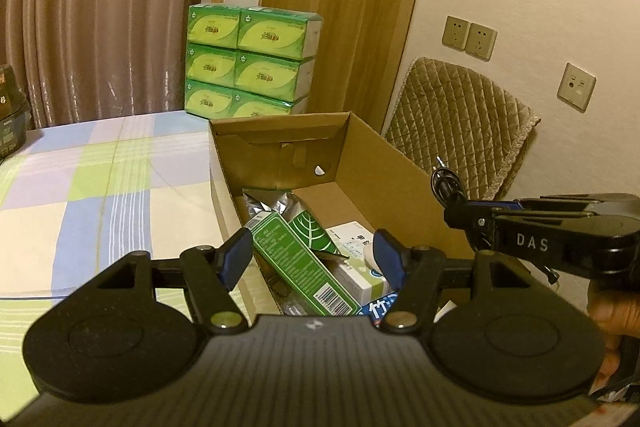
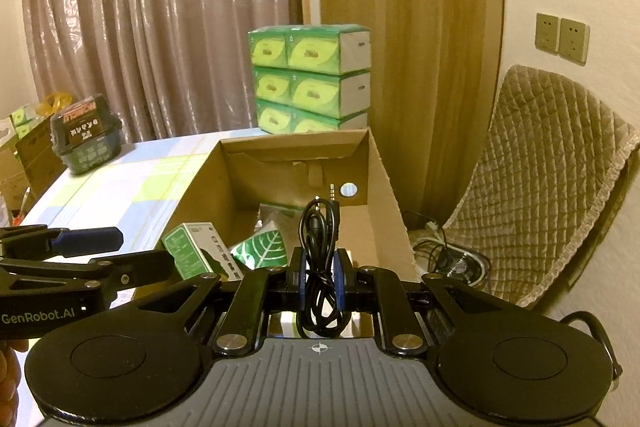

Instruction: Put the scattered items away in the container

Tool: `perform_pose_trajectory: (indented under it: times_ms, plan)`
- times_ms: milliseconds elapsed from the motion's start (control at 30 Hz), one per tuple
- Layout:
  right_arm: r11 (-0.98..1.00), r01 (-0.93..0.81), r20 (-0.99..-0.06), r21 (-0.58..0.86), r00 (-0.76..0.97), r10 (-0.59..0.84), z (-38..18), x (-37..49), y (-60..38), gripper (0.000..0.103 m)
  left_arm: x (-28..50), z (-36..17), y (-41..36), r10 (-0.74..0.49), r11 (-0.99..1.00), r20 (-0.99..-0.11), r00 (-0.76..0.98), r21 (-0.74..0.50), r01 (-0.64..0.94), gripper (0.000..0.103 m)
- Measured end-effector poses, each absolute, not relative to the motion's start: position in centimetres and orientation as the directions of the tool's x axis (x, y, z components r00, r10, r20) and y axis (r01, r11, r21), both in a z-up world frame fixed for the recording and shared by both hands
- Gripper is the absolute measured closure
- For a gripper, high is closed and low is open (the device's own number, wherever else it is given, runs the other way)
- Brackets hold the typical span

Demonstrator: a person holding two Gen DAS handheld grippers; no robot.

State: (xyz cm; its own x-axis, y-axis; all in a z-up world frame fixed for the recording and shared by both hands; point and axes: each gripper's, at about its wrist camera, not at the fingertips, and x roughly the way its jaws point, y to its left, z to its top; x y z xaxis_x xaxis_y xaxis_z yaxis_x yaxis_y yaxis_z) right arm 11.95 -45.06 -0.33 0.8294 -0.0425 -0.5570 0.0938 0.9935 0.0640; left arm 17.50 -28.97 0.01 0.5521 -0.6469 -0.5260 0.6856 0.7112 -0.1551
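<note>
At the far left a dark plastic basket (image 2: 86,143) sits on the checked cloth of the table (image 1: 100,195), with pleated brown curtains (image 2: 152,27) hanging behind it. Further right, a stack of green tissue packs (image 1: 248,63) stands at the table's back edge, just behind the open cardboard box (image 1: 384,163). Right of the box a chair with a quilted beige cover (image 2: 556,171) stands against the wall, cables on the floor below it.

The box already holds a green carton (image 1: 304,263) lying tilted, a leaf-printed pouch (image 2: 262,249), a silvery foil pack (image 1: 266,205) and a white carton (image 1: 360,267).

The left tongs (image 1: 312,259) hover at the box's near edge, jaws about half apart with nothing between the blue pads (image 1: 236,259); the green carton lies below them inside the box.

The right tongs (image 2: 320,277) are nearly closed, pinching a coiled black audio cable (image 2: 320,227). Its loops stand up above the pads and its metal plug points upward. The cable hangs over the box's right side, not yet inside. A hand (image 1: 616,311) grips the handle behind these tongs, which point slightly downward.
</note>
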Motion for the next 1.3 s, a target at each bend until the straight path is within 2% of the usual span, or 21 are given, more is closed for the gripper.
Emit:
perform_pose_trajectory:
  times_ms: [33,67,100,133,167,367,433,533,667,833,933,1300]
  plan:
    - [0.994,0.094,-0.553,0.059,0.832,-0.046,-0.3,12.0,-45.0,0.092,17.5,0.0,-28.9,-0.646,0.712,-0.526,0.553,-0.155,0.685,0.041]
    - [0.994,0.096,-0.552,0.052,0.832,-0.052,-0.4,12.1,-45.0,0.087,17.5,0.0,-28.9,-0.645,0.713,-0.527,0.554,-0.155,0.684,0.041]
    - [0.994,0.099,-0.552,0.047,0.832,-0.057,-0.4,12.2,-44.9,0.06,17.5,0.0,-28.8,-0.644,0.714,-0.528,0.554,-0.155,0.682,0.041]
    - [0.994,0.102,-0.549,0.049,0.834,-0.059,-0.4,12.2,-45.0,0.026,17.6,0.0,-28.7,-0.643,0.715,-0.528,0.554,-0.156,0.682,0.041]
    - [0.993,0.104,-0.536,0.057,0.842,-0.057,-0.3,12.0,-45.1,0.019,17.6,0.0,-28.6,-0.642,0.716,-0.528,0.555,-0.156,0.68,0.041]
    - [0.993,0.107,-0.527,0.048,0.847,-0.065,-0.4,11.2,-45.2,0.015,17.8,-0.4,-27.7,-0.632,0.728,-0.535,0.561,-0.16,0.667,0.041]
    - [0.993,0.112,-0.527,0.047,0.847,-0.07,-0.4,10.8,-45.3,0.007,17.7,-0.5,-27.4,-0.628,0.73,-0.538,0.562,-0.159,0.664,0.041]
    - [0.991,0.128,-0.516,0.048,0.852,-0.085,-0.3,9.9,-45.3,0.002,17.3,-0.5,-27.0,-0.624,0.734,-0.54,0.565,-0.155,0.661,0.039]
    - [0.987,0.152,-0.52,0.057,0.848,-0.1,0.1,8.7,-45.5,0.002,16.3,-0.3,-26.6,-0.613,0.741,-0.543,0.574,-0.141,0.657,0.033]
    - [0.983,0.171,-0.522,0.06,0.845,-0.115,1.0,6.7,-45.4,0.002,14.3,0.2,-25.9,-0.589,0.76,-0.527,0.613,-0.102,0.642,0.011]
    - [0.98,0.183,-0.519,0.083,0.847,-0.115,1.4,5.1,-45.4,0.002,13.0,0.6,-25.3,-0.584,0.763,-0.523,0.621,-0.092,0.64,0.003]
    - [0.979,0.181,-0.539,0.091,0.836,-0.105,1.8,-0.2,-44.4,0.002,8.4,1.0,-23.9,-0.495,0.808,-0.596,0.632,-0.05,0.586,0.001]
